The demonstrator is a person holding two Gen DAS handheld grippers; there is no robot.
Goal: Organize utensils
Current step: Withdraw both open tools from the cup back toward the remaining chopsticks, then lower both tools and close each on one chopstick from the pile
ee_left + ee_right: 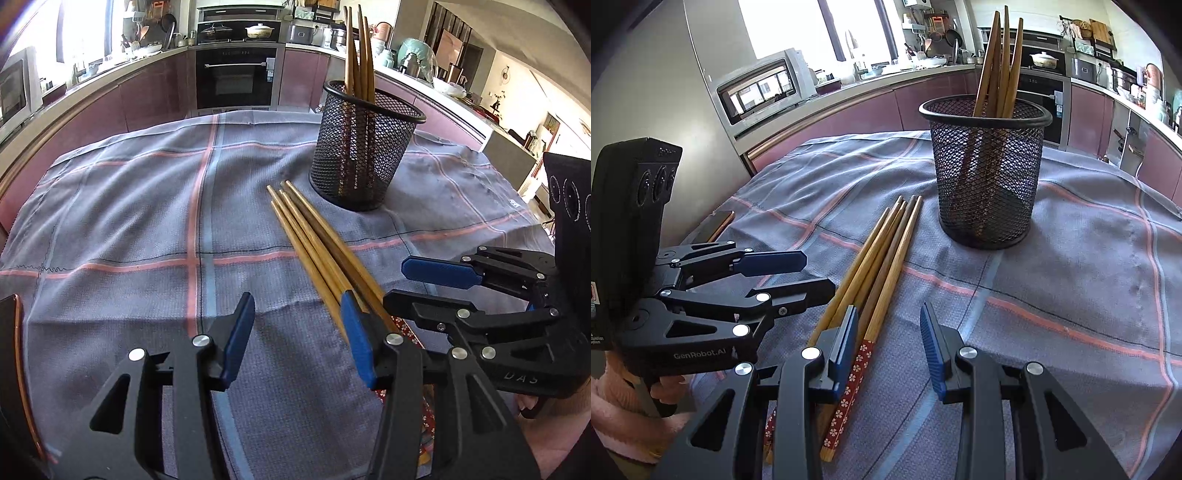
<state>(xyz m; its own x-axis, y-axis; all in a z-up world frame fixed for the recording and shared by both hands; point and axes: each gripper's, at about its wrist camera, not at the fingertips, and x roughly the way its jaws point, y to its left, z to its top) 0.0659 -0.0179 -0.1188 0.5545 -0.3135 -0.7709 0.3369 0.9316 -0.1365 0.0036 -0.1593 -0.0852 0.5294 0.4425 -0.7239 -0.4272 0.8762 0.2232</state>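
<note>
Four loose chopsticks (pixel 882 266) lie bundled mid-table on the checked cloth (pixel 1071 295), just beside the mesh holder (pixel 988 173) containing four more (pixel 997 62). Left gripper (pixel 297 332) and right gripper (pixel 890 347) both stand partly open, gripping nothing.

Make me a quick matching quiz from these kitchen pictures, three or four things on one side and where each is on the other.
1. mesh cup
2. loose chopsticks
3. upright chopsticks
4. microwave

A. lying flat on the cloth
B. on the counter by the window
C. standing on the cloth
D. inside the cup

Pairs: 1-C, 2-A, 3-D, 4-B
</note>
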